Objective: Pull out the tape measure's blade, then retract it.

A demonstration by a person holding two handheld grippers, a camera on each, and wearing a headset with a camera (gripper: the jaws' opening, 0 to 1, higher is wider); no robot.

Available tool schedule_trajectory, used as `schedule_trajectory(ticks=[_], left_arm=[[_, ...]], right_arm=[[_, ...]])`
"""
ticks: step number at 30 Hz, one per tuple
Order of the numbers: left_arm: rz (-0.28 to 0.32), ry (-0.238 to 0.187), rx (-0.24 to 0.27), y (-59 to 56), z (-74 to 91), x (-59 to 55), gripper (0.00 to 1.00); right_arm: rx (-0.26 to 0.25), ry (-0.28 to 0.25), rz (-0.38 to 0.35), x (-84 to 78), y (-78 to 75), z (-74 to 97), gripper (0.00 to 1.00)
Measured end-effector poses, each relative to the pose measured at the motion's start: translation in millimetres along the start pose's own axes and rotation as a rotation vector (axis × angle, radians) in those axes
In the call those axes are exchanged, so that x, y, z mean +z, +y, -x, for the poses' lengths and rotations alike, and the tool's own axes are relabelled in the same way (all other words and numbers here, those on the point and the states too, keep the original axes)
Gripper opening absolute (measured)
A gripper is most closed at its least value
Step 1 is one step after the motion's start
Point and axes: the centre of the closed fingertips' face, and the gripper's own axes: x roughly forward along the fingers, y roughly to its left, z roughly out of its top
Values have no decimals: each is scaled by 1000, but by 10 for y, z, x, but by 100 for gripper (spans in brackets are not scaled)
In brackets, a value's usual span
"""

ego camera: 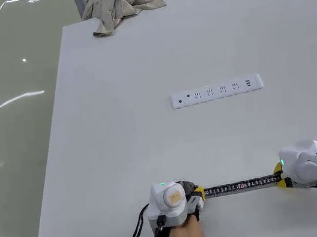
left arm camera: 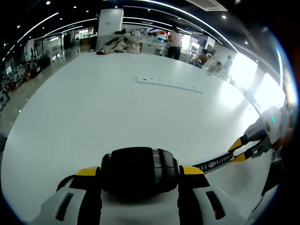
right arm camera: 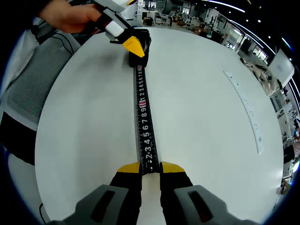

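Mid-pull by the white tabletop's [ego camera: 151, 150] front edge: left gripper [left arm camera: 139, 171] clamps the black round tape case [left arm camera: 139, 161], right gripper [right arm camera: 150, 167] pinches its numbered black blade [right arm camera: 142, 108]; next, probably guided retraction.

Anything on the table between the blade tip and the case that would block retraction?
Nothing visible. The blade runs straight over bare table from the right hand-held gripper to the case held in the left hand-held gripper. The power strip lies beyond that line, and the cloth sits at the far edge.

right gripper [right arm camera: 150, 168] clamps blade [right arm camera: 143, 117] end | case [right arm camera: 145, 42] in left gripper [right arm camera: 131, 45]
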Motion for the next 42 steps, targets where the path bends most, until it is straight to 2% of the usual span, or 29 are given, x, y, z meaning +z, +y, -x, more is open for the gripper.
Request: schedule_trajectory(ticks=[42], left_arm=[[1, 4, -6, -3, 3, 1, 63]], right_arm=[[21, -49, 6, 353, 29, -170, 14]])
